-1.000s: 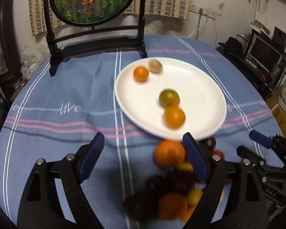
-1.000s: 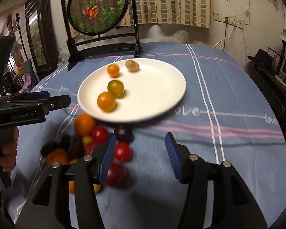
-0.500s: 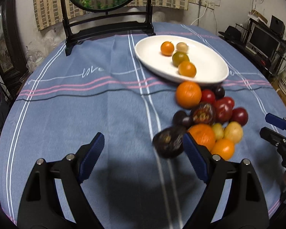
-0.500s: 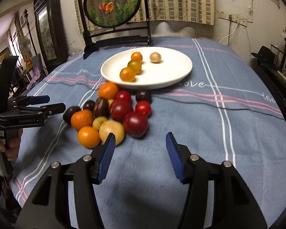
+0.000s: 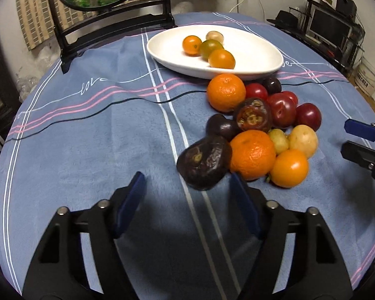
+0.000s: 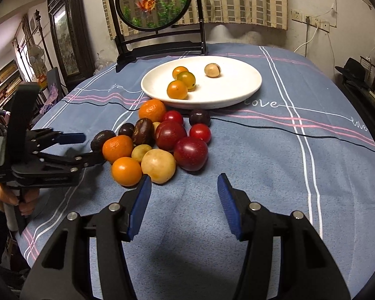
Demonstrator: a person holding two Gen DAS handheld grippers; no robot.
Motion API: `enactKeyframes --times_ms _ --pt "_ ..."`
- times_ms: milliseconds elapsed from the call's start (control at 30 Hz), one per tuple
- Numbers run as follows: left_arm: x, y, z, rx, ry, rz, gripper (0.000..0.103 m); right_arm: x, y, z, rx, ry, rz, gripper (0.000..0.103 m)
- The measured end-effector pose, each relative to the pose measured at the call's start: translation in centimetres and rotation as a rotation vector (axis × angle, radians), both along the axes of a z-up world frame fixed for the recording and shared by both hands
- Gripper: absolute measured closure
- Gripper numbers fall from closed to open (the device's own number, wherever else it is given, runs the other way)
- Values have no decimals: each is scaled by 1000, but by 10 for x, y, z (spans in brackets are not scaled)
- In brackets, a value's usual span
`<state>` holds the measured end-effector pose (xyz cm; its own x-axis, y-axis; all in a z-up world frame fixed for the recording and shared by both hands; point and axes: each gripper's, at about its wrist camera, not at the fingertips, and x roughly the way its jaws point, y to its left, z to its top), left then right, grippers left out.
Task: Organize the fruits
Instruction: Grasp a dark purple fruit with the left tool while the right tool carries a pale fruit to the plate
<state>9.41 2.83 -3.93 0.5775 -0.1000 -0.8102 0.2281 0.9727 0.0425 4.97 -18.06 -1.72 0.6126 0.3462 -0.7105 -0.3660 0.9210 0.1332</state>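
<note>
In the left wrist view, the left gripper (image 5: 187, 195) gapes wide and empty at lower centre, a dark wrinkled fruit (image 5: 204, 163) just beyond its fingertips. The fruit pile (image 5: 260, 127) lies centre-right, below the white plate (image 5: 257, 57). In the right wrist view, the right gripper (image 6: 185, 197) also stands wide open, holding nothing, just below the pile's red plum (image 6: 190, 153).

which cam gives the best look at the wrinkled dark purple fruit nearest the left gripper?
Left wrist. The wrinkled dark purple fruit sits large and unobstructed just ahead of the open left gripper. In the right wrist view the same fruit is small, and partly hidden behind an orange mandarin and the left gripper's finger.
</note>
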Motion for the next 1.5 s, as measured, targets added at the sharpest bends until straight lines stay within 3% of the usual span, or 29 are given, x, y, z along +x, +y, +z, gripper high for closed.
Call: enactKeyframes --times_ms 33,167,233,267,500,700,767,867,1233,1500 --pt "4 0 -1 -2 9 -7 45 0 0 0 0 2 2 48" --pt "17 0 -5 -24 15 -17 48 0 5 -4 -10 20 15 48" --pt "20 -2 -5 -32 9 -33 71 1 8 -6 -16 31 25 48" --pt "19 -3 -5 -16 -2 -24 73 2 11 -7 -22 39 34 48" --pt "13 9 0 -65 9 10 74 12 35 -22 -111 104 88 48" --pt "8 14 1 -88 14 19 74 32 50 -25 -155 108 81 49" --pt "7 15 2 -97 16 20 74 38 54 -26 -135 112 97 59" --pt "5 14 2 -97 19 19 74 41 55 -27 -115 120 99 64" --pt "-3 9 32 -106 -43 -5 74 20 18 18 -32 0 52 64" --pt "23 -13 65 -119 -99 -36 74 46 2 54 -28 -125 4 64"
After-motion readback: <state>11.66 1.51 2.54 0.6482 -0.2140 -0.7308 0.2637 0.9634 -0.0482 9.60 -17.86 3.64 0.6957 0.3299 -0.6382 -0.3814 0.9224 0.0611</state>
